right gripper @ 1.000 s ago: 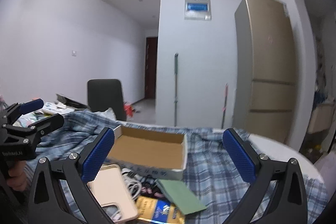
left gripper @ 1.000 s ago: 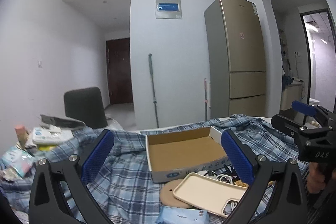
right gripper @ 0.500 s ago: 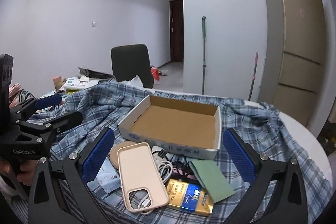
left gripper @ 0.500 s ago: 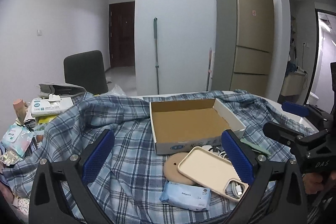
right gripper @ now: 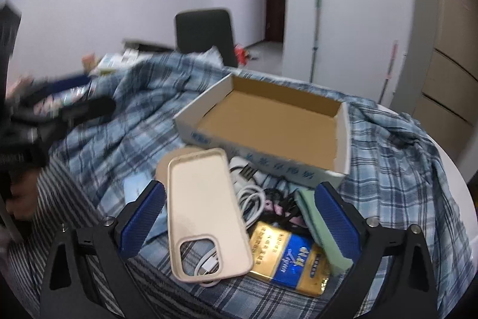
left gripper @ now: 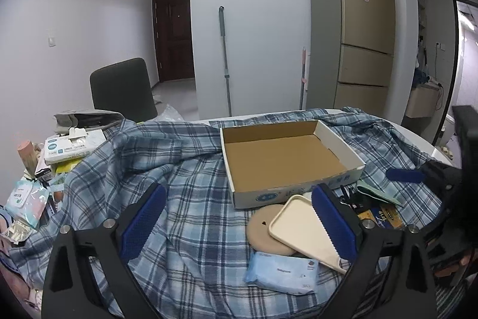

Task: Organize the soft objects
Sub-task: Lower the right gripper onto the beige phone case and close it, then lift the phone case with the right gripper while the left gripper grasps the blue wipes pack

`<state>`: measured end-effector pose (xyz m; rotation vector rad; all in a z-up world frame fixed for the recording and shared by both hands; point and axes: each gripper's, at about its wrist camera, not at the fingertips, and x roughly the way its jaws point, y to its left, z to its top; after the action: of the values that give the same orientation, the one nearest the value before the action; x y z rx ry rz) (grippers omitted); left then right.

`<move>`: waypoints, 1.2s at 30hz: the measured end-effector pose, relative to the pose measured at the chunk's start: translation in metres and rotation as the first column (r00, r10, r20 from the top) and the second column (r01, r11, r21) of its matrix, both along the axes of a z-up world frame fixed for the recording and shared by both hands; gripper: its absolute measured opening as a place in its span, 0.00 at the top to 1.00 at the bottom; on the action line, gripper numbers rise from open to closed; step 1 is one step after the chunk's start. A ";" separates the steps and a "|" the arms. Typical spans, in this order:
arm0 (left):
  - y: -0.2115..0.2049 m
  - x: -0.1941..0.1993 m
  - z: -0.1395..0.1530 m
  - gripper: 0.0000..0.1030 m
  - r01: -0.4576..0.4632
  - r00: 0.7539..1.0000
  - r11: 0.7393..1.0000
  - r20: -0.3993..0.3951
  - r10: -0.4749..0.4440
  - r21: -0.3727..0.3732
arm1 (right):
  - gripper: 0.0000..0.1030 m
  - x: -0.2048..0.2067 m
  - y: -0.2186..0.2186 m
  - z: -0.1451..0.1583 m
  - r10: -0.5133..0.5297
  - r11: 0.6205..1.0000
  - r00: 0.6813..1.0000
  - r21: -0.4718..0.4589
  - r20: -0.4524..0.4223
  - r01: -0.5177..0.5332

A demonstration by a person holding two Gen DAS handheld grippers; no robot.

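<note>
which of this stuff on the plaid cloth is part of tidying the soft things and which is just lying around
Likely part of the job:
- empty cardboard box
- beige soft phone case
- pale blue wipes pack
- folded green cloth
- round tan pad

Just lying about:
- gold and blue packet
- white cable
- tissue box
- dark chair

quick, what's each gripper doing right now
left gripper: open, holding nothing.
right gripper: wide but closing, gripping nothing; phone case lies between its fingers.

Gold fridge (left gripper: 363, 20), dark chair (left gripper: 121, 88), mop handle (left gripper: 224, 59), brown door (left gripper: 173, 35)
</note>
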<state>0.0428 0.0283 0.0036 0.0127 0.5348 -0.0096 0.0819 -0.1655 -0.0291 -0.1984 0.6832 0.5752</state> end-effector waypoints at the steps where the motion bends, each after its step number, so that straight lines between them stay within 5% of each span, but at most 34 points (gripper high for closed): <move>1: 0.002 0.001 -0.001 0.04 -0.002 1.000 1.000 -0.004 0.002 -0.002 | 0.09 0.000 0.004 -0.002 0.020 1.000 1.000 -0.019 -0.009 -0.020; 8: 0.008 0.014 -0.011 0.23 -0.024 0.998 1.000 -0.058 0.024 0.006 | 0.24 0.014 0.030 -0.022 0.113 0.988 0.987 -0.093 -0.110 -0.123; 14: 0.008 0.020 -0.017 0.31 -0.016 0.996 1.000 -0.083 0.016 0.001 | 0.24 0.015 0.047 -0.040 0.142 0.974 0.977 -0.155 -0.157 -0.166; 36: 0.004 0.028 -0.030 0.31 -0.001 0.991 1.000 -0.133 0.002 0.008 | 0.29 0.027 0.058 -0.057 0.146 0.969 0.960 -0.162 -0.239 -0.188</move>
<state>0.0708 0.0324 -0.0268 0.0195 0.6680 -0.0065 0.1094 -0.1073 -0.0863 -0.3695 0.9470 0.7047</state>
